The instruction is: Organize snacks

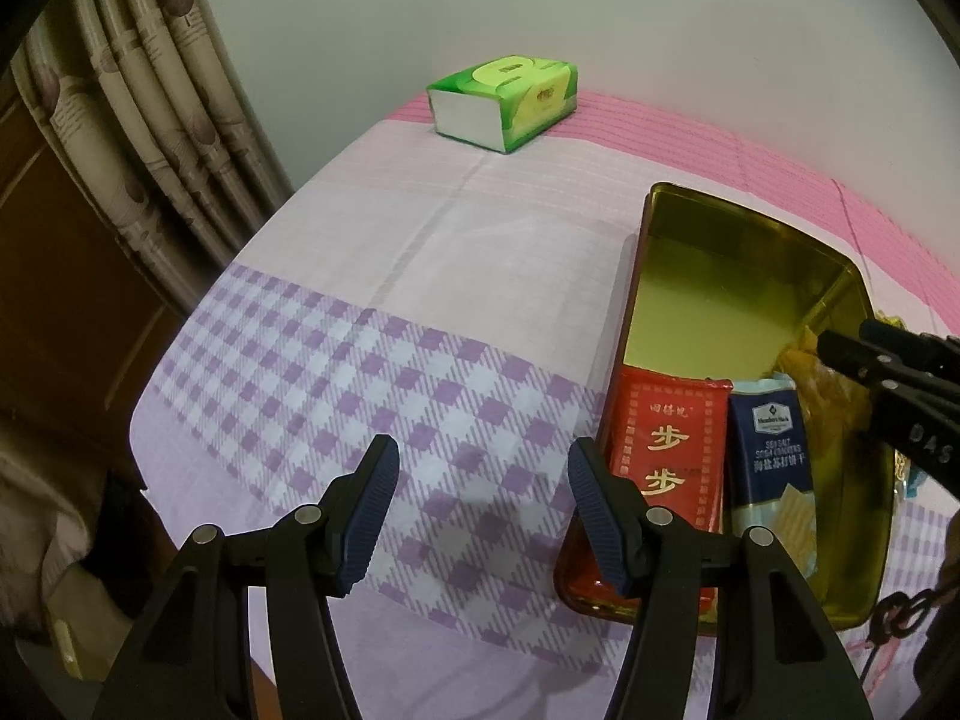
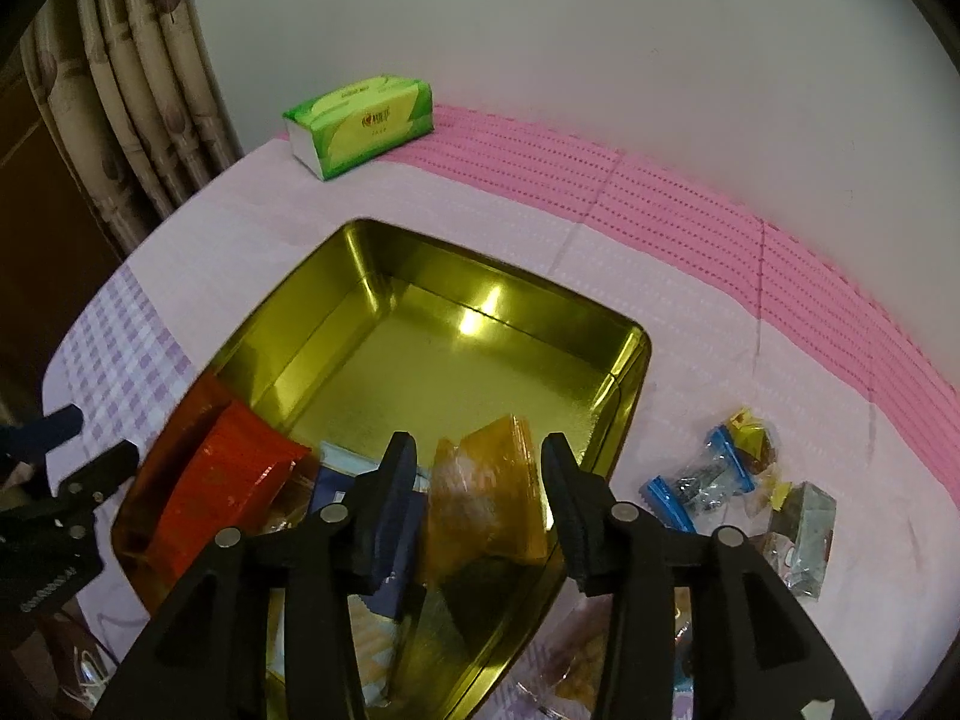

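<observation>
At the far left edge of the worktop [image 1: 420,252], against the wall, we see a green tissue pack [image 1: 503,101]; it sits well apart from everything else, so we judge it no part of the sorting. Our left gripper [image 1: 483,516] hovers over the checked cloth just beside the tin [image 2: 624,360], its fingers [image 1: 372,516] apart with nothing between them. We read it as waiting its turn, or ready to steady the tin.

Inside the tin, the packets stand in a row along the near end: a red packet [image 1: 666,456] by the left wall, then a dark blue cracker packet [image 1: 774,450], then an orange packet [image 2: 486,498]. Packed side by side like this, they leave the far half of the tin free for more.

Our right gripper [image 2: 480,504] reaches into the tin with the orange packet between its fingers [image 2: 564,516]; a gap shows on the right side, so we judge the packet released, not clamped.

To the right, several small wrapped snacks [image 2: 720,474] lie loose on the cloth beside the tin, not yet put away.
</observation>
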{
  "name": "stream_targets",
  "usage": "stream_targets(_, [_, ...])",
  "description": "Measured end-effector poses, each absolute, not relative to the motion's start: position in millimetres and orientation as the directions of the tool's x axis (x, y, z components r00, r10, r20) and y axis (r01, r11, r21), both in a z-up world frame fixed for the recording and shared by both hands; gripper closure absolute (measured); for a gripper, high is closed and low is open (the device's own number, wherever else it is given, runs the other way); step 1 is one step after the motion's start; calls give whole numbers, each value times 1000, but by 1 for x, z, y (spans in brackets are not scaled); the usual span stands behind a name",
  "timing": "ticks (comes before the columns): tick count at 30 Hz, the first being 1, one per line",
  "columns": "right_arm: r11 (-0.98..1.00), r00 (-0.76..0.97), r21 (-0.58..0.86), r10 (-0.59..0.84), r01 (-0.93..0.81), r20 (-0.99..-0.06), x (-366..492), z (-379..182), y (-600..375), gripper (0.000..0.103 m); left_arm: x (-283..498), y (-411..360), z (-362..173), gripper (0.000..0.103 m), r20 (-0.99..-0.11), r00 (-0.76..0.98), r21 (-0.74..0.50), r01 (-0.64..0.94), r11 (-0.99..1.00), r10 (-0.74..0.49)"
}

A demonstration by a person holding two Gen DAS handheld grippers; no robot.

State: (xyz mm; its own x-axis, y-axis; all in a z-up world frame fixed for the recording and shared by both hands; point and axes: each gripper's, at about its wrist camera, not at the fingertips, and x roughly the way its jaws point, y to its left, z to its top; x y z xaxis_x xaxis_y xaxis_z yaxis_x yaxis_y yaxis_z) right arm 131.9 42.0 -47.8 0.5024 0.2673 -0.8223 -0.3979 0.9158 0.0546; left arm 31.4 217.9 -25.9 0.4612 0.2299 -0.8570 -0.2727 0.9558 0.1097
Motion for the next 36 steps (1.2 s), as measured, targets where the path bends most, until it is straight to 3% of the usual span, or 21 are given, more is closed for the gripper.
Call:
stream_targets(8, [935, 540, 63, 256, -350, -802, 118, -30, 3, 62, 30, 217, -24, 43, -854, 466, 112, -272, 956, 233])
stream_targets(21, [991, 530, 18, 86, -133, -843, 115, -53, -119, 62, 30, 213, -20, 43, -847, 476, 121, -261, 958, 237])
stream_targets(36, [975, 446, 94, 177, -203, -877, 85, -84, -94, 62, 29, 207, -17, 43, -829, 507, 129, -238, 963, 236])
